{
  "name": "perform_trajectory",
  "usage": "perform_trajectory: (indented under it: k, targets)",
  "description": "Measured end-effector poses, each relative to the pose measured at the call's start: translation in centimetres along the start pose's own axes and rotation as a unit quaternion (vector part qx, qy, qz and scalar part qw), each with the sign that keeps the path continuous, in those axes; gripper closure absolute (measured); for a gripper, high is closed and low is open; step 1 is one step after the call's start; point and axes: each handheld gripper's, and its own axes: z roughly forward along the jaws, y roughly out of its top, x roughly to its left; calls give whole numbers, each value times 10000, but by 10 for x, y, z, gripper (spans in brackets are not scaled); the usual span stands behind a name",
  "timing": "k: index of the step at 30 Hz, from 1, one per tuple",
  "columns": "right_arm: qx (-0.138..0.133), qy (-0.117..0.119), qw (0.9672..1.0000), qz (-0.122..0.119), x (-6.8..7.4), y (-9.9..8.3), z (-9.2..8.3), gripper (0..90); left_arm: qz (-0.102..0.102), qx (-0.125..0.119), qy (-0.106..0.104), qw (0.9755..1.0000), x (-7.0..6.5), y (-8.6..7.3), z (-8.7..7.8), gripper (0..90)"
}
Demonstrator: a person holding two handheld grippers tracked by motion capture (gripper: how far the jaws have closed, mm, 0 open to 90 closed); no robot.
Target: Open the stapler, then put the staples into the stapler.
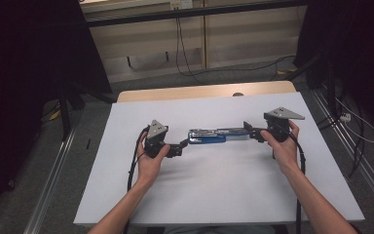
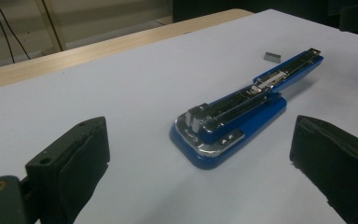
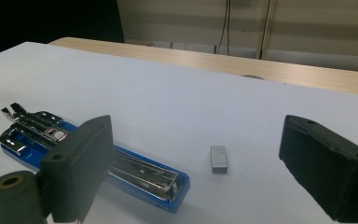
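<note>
- The left gripper (image 1: pixel 181 147) hangs just off the near end of the stapler (image 1: pixel 214 135), jaws spread wide and pinching nothing; in the left gripper view the stapler's (image 2: pixel 233 119) rounded hinge end lies between and beyond the two pads, untouched.
- The right gripper (image 1: pixel 252 130) stands at the opposite end, jaws likewise spread and empty; in the right gripper view its left pad overlaps the stapler (image 3: pixel 135 172) without clearly touching it.
- A small strip of staples (image 3: pixel 218 159) lies on the white sheet (image 1: pixel 214 195) just beside the stapler's open tip.
- The stapler lies flat mid-table, swung open to full length, magazine channel upward, long axis running left to right between the grippers.
- To load it well, I judge the left gripper should steady the hinge end while the right pinches the strip by its long sides, keeps it level, and aligns it with the channel.
</note>
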Motion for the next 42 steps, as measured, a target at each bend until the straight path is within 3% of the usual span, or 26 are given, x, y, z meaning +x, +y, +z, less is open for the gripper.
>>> perform_trajectory:
  k: [8, 11, 20, 27, 30, 38, 42]
  targets:
    - [-1, -50, 9999, -90, -1, 2, -4, 109, -184, -154, 111, 9997, -6, -13, -27, 46]
    - [36, -45, 9999, -93, -2, 0, -2, 115, -147, -262, 120, 9995, -10, -15, -38, 46]
    - [125, 14, 9999, -99, -3, 2, 0, 146, -127, -239, 348, 9990, -9, -27, -61, 43]
    - [288, 215, 9992, -158, 0, 8, 4, 139, -169, -313, 414, 9985, -6, -33, -77, 42]
    - [313, 129, 9991, -238, 0, 11, 7, 105, -156, -250, 407, 9987, -6, -38, -82, 42]
    - [495, 170, 9986, -124, -8, 13, 19, 116, -209, -178, 502, 9984, -4, -49, -99, 43]
    - [620, 315, 9976, -40, -9, 15, 21, 114, -226, -214, 511, 9982, -5, -50, -107, 43]
